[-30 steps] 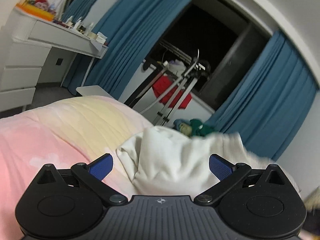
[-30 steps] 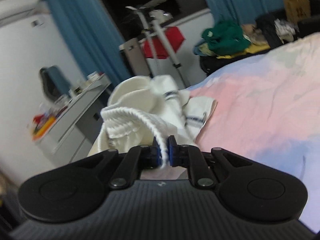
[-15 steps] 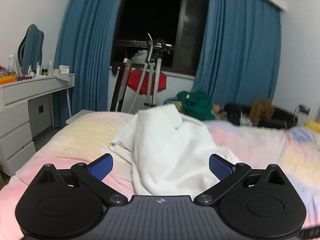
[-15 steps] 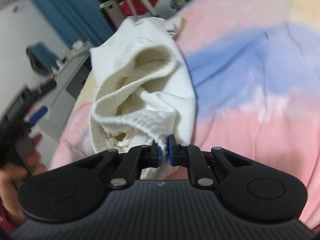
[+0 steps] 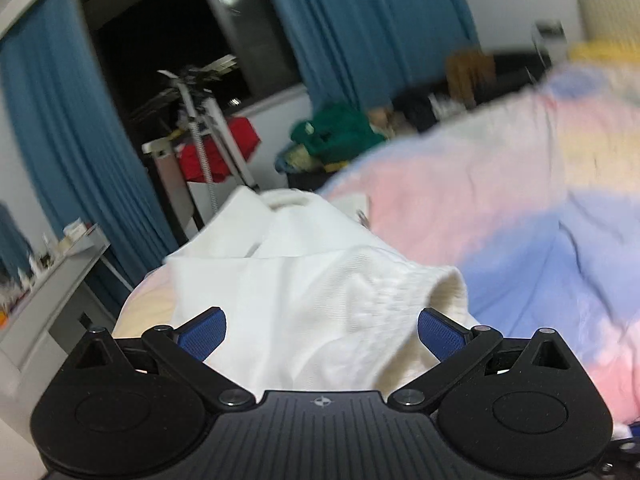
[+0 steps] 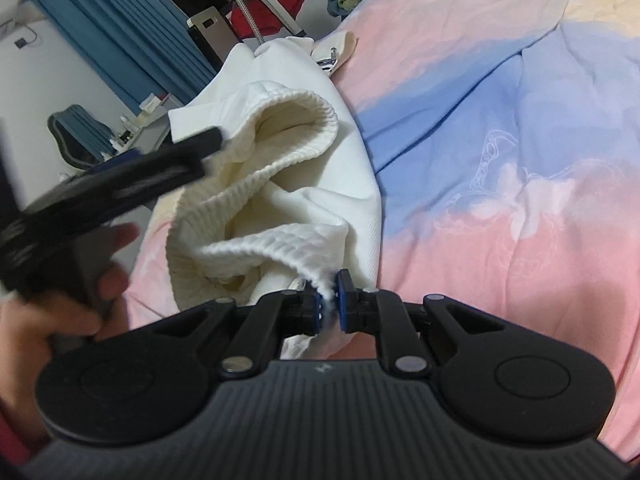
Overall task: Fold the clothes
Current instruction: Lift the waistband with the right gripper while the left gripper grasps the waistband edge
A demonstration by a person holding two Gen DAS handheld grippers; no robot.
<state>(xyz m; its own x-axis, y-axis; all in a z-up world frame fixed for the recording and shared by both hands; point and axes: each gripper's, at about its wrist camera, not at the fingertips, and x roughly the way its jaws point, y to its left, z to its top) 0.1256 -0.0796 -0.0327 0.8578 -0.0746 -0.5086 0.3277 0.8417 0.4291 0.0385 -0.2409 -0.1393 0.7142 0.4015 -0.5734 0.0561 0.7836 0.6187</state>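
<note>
Hand (image 6: 60,312) and left gripper (image 6: 160,160) came into the right wrist view from the left, blurred, with the tool reaching toward the ribbed opening of the white garment (image 6: 288,168). In its own view the left gripper (image 5: 320,332) had its jaws spread wide and empty, the cloth lying between and under them. The garment lay bunched on the near left part of the bed (image 6: 500,160), its far end running toward the bed's edge. To the right, the right gripper (image 6: 329,300) had its jaws pinched tight on the ribbed hem (image 6: 280,252).

The garment was not yet spread flat, so folding proper had likely not begun. The main risk, as I judge it, was the left jaws closing on several layers at once, since the hem was rolled over itself; that would leave the cloth twisted when pulled out. The right grip held only a thin edge of knit, which might slip under a hard tug.

Far left stood a white dresser (image 5: 60,264) by the blue curtains (image 5: 72,160). A drying rack (image 5: 200,120) with a red cloth and a green clothes pile (image 5: 336,132) lay beyond the bed, well apart from the work. Nothing blocked either gripper.
</note>
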